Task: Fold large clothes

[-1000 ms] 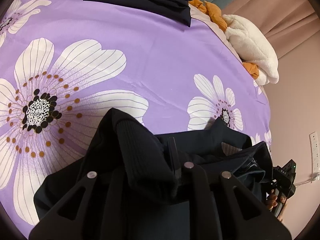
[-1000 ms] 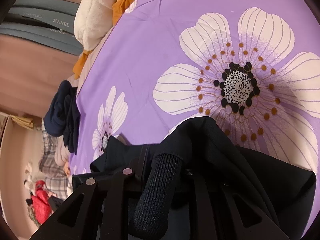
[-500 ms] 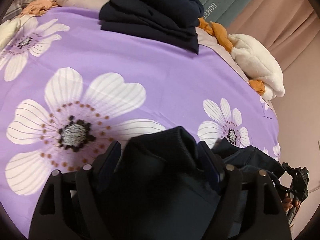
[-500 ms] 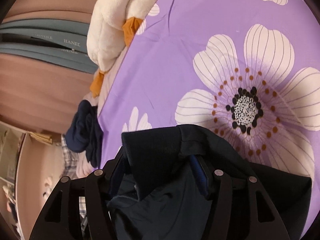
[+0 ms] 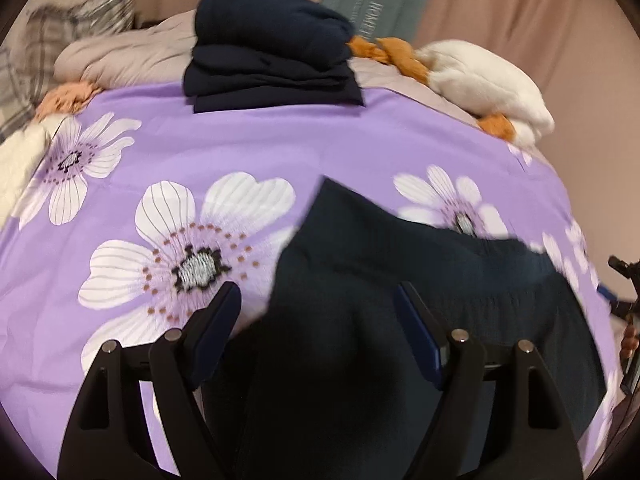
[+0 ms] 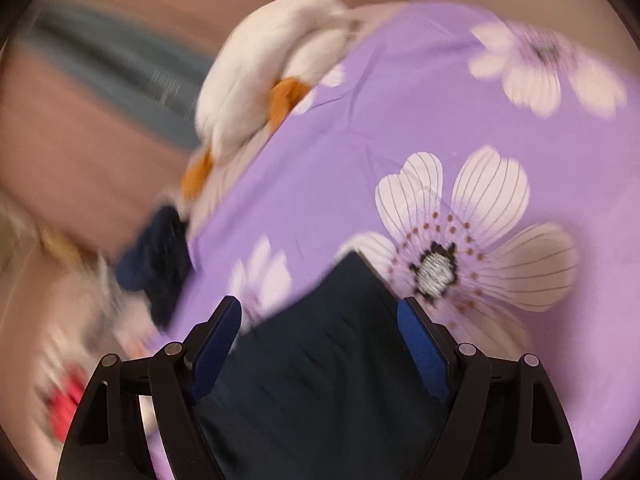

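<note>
While hovering above the bed, found left gripper (image 5: 317, 294) spread wide, pads clear of cloth and nothing held. Caught right gripper (image 6: 319, 306) with jaws opening, nearly as wide, also holding nothing. Saw the garment (image 5: 400, 280) below and between both pairs of fingers, but not pinched by either.

Located the garment, dark navy, at the near edge of the bedspread (image 5: 240, 148), lying flat in layers with one crisp corner aimed toward the far edge. Noted it again in the right view (image 6: 320, 340) with that corner just beside a big flower's centre. Logged a folded navy stack (image 5: 272, 60) at the far edge and a white fleece (image 5: 480, 68) at the far right corner, both well apart from the work.

Judged the step as a pause between grips: one fold laid, next hold not yet chosen. Could not tell sleeves from body; too dark, right view blurred.

Recommended for doing it well:
- Kept both grippers clear while shifting, to avoid dragging the top layer out of line.
- Took the next hold on matching edges, one gripper each, through every layer.
- Lifted level and together, kept the cloth taut between them.
- Laid edge on edge, then opened only after the cloth rested.
- Watched for slippery fabric sliding off the near edge.
</note>
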Motion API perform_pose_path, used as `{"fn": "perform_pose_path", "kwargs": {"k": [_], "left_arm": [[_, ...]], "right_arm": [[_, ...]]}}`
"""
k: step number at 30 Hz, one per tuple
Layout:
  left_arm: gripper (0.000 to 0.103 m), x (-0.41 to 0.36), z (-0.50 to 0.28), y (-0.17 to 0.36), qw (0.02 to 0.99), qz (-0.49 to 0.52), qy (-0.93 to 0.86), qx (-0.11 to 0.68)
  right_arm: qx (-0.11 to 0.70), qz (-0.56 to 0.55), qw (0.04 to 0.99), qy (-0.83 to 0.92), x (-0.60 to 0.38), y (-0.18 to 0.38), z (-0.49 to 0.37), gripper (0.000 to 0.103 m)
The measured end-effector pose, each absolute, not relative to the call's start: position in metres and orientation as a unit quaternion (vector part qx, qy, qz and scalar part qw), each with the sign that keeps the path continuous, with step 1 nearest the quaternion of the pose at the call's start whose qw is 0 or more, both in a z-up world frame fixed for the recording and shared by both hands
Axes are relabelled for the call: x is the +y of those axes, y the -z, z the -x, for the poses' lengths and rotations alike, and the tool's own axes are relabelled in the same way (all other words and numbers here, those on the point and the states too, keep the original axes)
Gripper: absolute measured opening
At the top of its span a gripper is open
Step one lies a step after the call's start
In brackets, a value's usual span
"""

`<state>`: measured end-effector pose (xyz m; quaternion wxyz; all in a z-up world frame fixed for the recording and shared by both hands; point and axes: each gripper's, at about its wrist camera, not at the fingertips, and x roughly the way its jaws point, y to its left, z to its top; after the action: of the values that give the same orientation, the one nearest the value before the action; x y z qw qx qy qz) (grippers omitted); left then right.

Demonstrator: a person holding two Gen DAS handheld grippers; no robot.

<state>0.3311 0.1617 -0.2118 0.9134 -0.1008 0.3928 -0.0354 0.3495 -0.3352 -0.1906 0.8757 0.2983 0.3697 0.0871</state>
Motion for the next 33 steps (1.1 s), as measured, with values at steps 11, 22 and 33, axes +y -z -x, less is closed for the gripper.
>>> {"fn": "perform_pose_path", "kwargs": {"k": [11,22,33], "left_arm": [[0.077,0.122,-0.244,0.230,0.915,0.028,0.053,0.398],[0.078,0.117,-0.222,0.269,0.896,0.048,0.053,0.438],[0.079,0.120,-0.201,0.257,0.900,0.060,0.045,0.430]], "right_arm": [[0.384,-0.022,0.918,-0.094,-0.264,0.210,-0.246,0.082],[0.418,-0.019,0.905,-0.079,-0.263,0.244,-0.233,0.082],[0.420,-0.039,0.904,-0.070,-0.262,0.234,-0.219,0.082]]}}
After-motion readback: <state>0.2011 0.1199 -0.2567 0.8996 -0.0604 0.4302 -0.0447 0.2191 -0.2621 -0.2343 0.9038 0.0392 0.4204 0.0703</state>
